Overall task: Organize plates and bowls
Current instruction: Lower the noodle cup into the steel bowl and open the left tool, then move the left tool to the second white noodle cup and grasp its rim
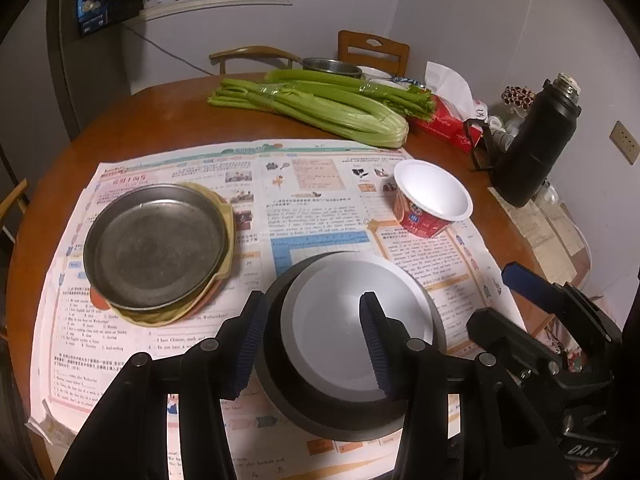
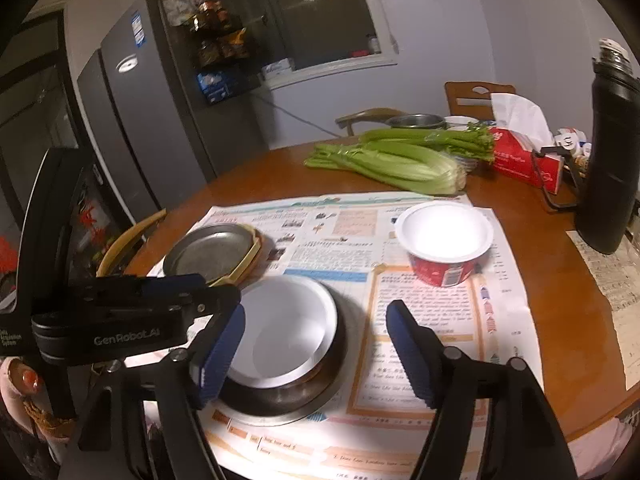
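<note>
Round wooden desk (image 1: pixel 168 116), newspaper (image 1: pixel 312 208) spread across it.

Left: a stack of plates (image 1: pixel 156 246), a dark metal plate on top, a yellowish one and an orange one beneath, lay on the newspaper.

Centre: a white bowl (image 1: pixel 356 332) sat nested inside a dark metal bowl (image 1: pixel 320 420), both on the newspaper, just beside the plate stack. The left tool (image 1: pixel 316 344) hung over this pair with its jaws parted, one finger outside the dark rim and the other over the white bowl's inside; neither pad pressed on anything, so nothing was held.

Right of centre: the right tool (image 2: pixel 316 354) stood released, jaws apart, one finger over the bowls' near edge, the other over bare newspaper.

Right: a red paper cup (image 1: pixel 432 200) with white inside stood upright on the newspaper, apart from the bowls.

Far side: celery (image 1: pixel 312 106), a red tissue box (image 1: pixel 444 126), a black flask (image 1: pixel 536 140).
</note>
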